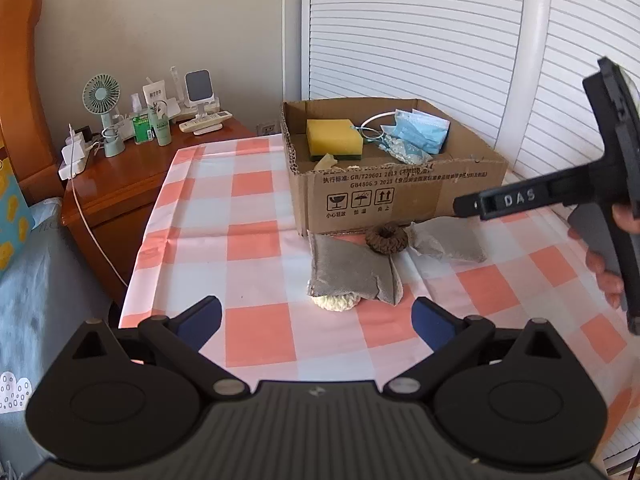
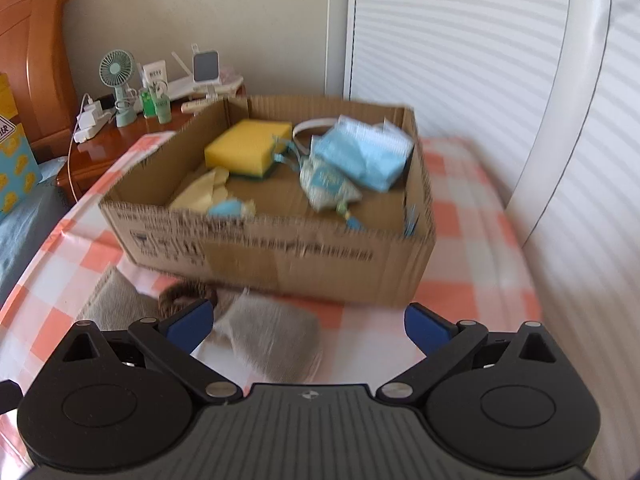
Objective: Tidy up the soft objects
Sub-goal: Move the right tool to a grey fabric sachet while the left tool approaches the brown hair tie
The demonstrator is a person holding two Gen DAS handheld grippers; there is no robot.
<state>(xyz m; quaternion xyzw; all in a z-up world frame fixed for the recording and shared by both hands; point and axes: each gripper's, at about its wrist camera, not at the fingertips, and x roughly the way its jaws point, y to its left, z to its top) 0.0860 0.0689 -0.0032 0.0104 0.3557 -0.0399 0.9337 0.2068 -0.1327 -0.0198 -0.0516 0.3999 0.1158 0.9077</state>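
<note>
A grey pouch (image 2: 272, 332) lies on the checked table just in front of the cardboard box (image 2: 280, 256), directly ahead of the right claw (image 2: 306, 326), spread wide and empty; the left claw (image 1: 316, 320), also wide, hangs farther back from the box.
</note>
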